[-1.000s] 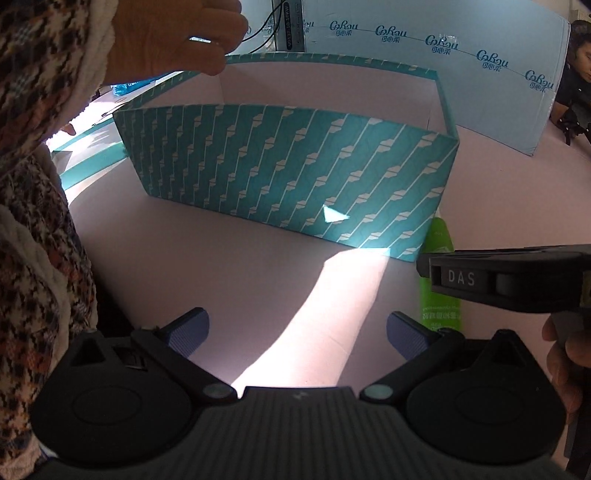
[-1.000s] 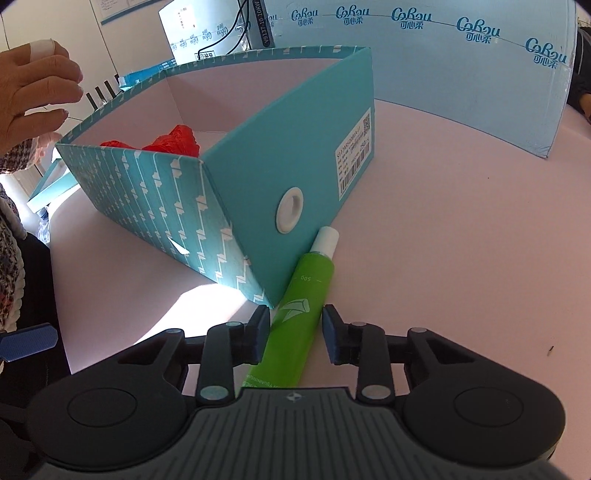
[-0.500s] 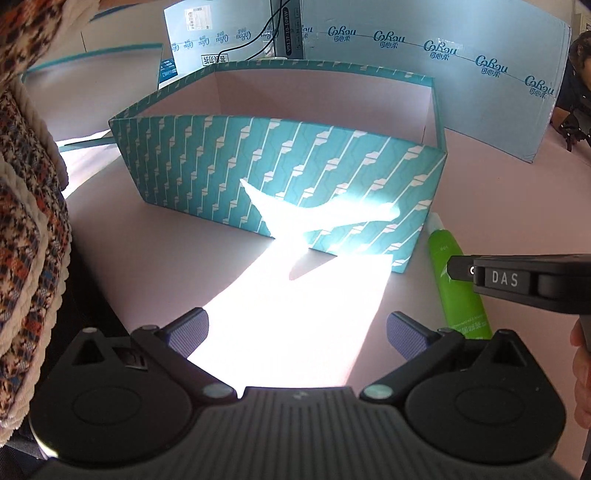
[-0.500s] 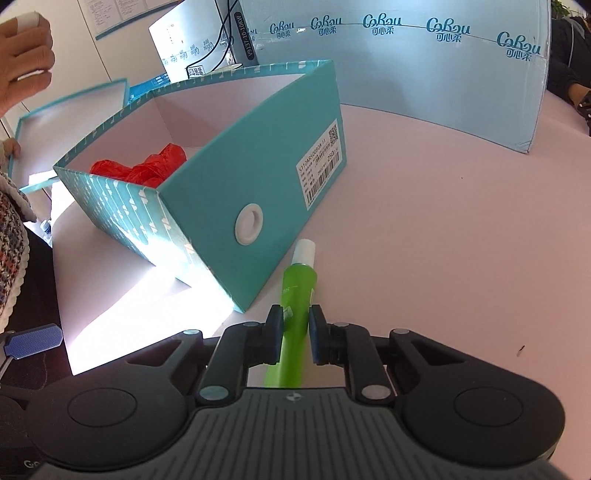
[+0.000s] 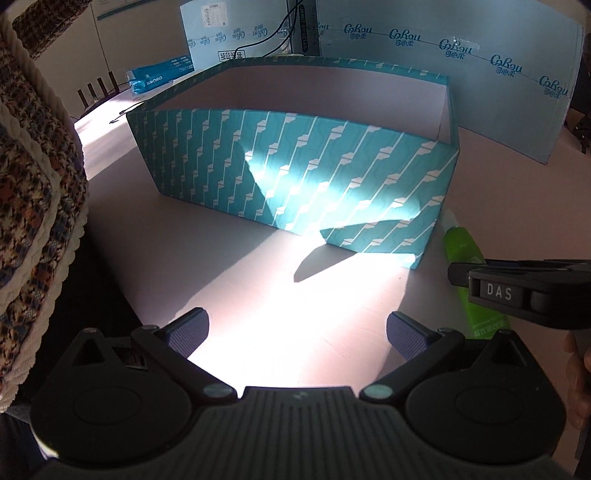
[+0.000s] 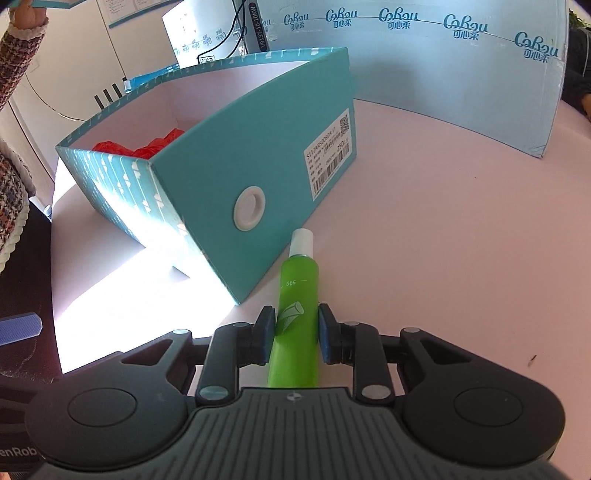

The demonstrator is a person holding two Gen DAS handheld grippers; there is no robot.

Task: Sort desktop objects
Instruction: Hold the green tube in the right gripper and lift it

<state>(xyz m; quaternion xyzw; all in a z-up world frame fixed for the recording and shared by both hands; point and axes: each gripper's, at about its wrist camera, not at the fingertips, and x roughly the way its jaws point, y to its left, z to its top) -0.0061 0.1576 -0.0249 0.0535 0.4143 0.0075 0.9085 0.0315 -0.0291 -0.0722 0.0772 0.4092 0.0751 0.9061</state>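
An open teal patterned box [image 5: 295, 177] stands on the pale pink table, with something red and crumpled [image 6: 147, 146] in its far end. A green tube [image 6: 297, 288] with a white cap lies along the box's [image 6: 258, 166] plain end wall, cap pointing away. My right gripper [image 6: 295, 332] is shut on the tube's lower half, both pads pressing its sides. In the left wrist view the tube [image 5: 463, 247] shows at the box's right corner under the right gripper's body. My left gripper [image 5: 297, 328] hovers open over the sunlit table in front of the box, holding nothing.
A tall light-blue cardboard panel [image 6: 443, 74] stands behind the box. A person's patterned sleeve [image 5: 33, 184] fills the left edge, and a raised hand [image 6: 26, 22] holds a teal lid at the top left. A blue pack [image 5: 159, 75] and cables lie behind.
My right gripper has shut on the green tube, which it only straddled a second ago. The person's hand has lifted away from the box rim. The left gripper stays open.
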